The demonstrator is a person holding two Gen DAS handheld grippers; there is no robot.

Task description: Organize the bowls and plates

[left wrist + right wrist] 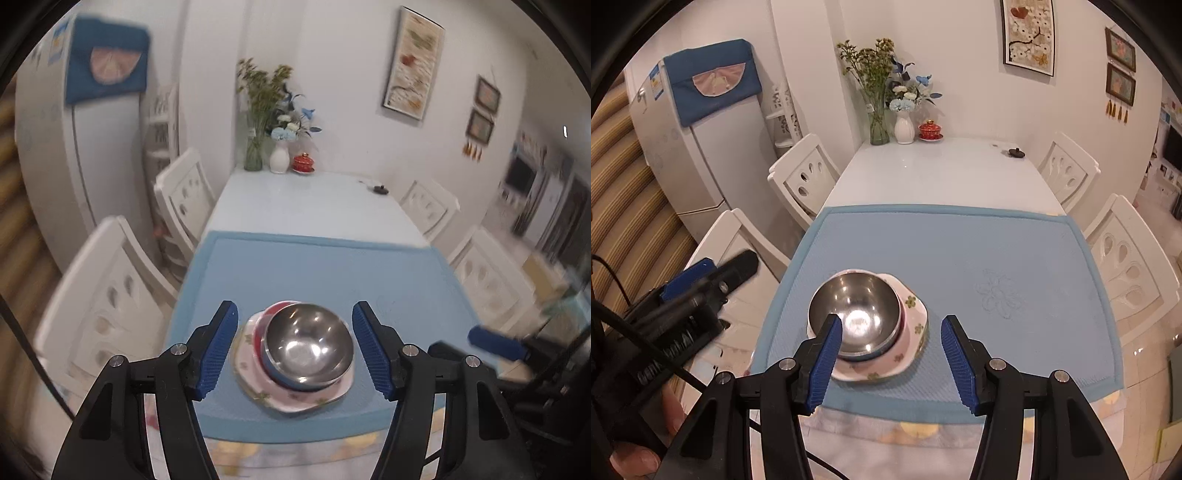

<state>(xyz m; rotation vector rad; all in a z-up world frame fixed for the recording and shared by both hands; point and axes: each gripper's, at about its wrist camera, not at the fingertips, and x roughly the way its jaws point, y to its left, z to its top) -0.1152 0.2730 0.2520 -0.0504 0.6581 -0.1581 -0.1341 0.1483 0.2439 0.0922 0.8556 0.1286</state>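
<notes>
A white dining table (934, 173) ran up the middle of both views, its near half covered by a blue mat (1015, 258) whose raised border framed the working area. Most of that mat lay bare, especially at centre right of the right wrist view, leaving ample room for either tool to move.

Low and left of centre sat the stack: a floral plate (916, 325) carrying a steel bowl (855, 308), nested, it appeared, so the pieces took one spot. In the left wrist view a red rim (275, 308) and a blue rim (275, 373) showed beneath the steel, suggesting more bowls under it. The stack stood close to the mat's near border, well clear of the table's sides.

The left gripper (293, 349) hung above the stack, jaws spread wide and empty. The right gripper (892, 360) also stood wide and empty, one pad (827, 363) overlapping the bowl's rim in the picture; contact could not be told.
</notes>
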